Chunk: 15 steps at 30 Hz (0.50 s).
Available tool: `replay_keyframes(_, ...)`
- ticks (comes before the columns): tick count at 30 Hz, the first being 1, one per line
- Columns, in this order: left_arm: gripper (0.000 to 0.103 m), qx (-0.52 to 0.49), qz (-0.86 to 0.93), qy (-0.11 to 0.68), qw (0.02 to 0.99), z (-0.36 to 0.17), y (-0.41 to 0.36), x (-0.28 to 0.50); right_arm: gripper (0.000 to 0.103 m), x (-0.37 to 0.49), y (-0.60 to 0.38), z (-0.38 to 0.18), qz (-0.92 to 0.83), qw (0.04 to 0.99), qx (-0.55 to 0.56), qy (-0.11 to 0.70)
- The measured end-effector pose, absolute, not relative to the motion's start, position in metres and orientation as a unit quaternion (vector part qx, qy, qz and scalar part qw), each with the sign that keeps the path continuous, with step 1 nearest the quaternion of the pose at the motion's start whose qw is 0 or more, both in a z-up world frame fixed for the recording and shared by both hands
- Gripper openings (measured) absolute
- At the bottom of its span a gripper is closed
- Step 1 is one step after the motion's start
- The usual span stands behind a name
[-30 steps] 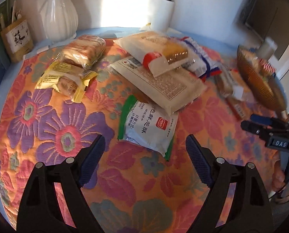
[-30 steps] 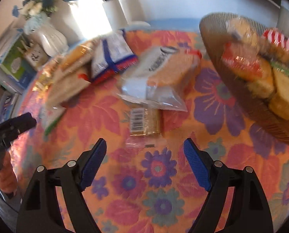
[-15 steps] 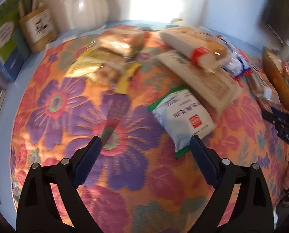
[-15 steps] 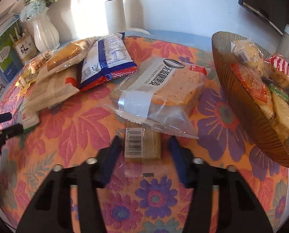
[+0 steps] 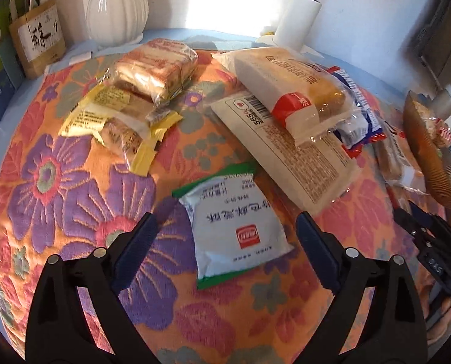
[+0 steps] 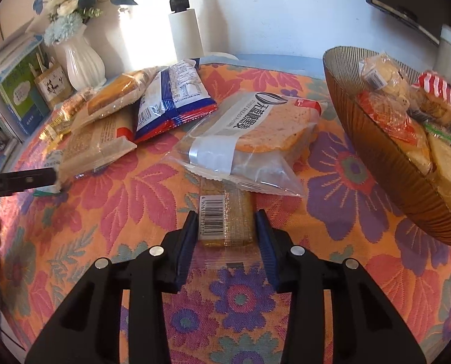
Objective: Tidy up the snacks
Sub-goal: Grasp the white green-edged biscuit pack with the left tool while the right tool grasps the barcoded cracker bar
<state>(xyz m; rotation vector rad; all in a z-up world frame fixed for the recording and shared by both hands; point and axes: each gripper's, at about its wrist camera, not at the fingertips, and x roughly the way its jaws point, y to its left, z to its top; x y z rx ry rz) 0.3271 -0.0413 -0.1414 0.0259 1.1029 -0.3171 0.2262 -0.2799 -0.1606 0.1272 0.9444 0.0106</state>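
My left gripper (image 5: 225, 230) is open, its fingers on either side of a white and green snack packet (image 5: 234, 227) lying flat on the floral cloth. My right gripper (image 6: 225, 230) is shut on a small barcoded cracker packet (image 6: 225, 215) that lies on the cloth, partly under a clear toast bag (image 6: 255, 139). A brown ribbed bowl (image 6: 386, 157) with several snacks stands at the right. More packets lie beyond: a long bread pack (image 5: 289, 91), a flat beige pack (image 5: 289, 148), a yellow packet (image 5: 116, 121) and a wrapped pastry bundle (image 5: 155, 66).
A white vase (image 5: 116, 6), a small wooden holder (image 5: 38, 39) and a green and blue box (image 6: 22, 94) stand at the table's far left. A white paper roll (image 5: 298, 15) stands at the back. A blue and red packet (image 6: 176, 97) lies mid-table.
My right gripper has moved forward and closed from wide open onto the barcoded cracker packet. My left gripper has swung over and come down around the white and green packet, still open.
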Motion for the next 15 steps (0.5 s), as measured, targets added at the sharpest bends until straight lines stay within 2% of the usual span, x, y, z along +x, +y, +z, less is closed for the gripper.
replay_keyframes(2,0.08,0.037,-0.135,0.515,0.846,-0.141,-0.044,0.324,0.039,0.225,-0.282,-0.161,0.007,0.889,0.069,0.454)
replay_keyframes(3,0.071,0.053,-0.13,0.511,0.848,-0.141,-0.046,0.321,0.039,0.223,-0.283,-0.16,0.005,0.889,0.066,0.453)
replay_keyframes(4,0.056,0.067,-0.127,0.505,0.851,-0.14,-0.047,0.318,0.039,0.223,-0.282,-0.159,0.002,0.889,0.059,0.453)
replay_keyframes(5,0.05,0.073,-0.127,0.501,0.853,-0.138,-0.047,0.314,0.038,0.224,-0.28,-0.159,-0.001,0.89,0.051,0.454)
replay_keyframes(15,0.049,0.055,-0.143,0.493,0.856,-0.13,-0.017,0.25,0.036,0.191,-0.263,-0.158,0.003,0.888,0.02,0.46)
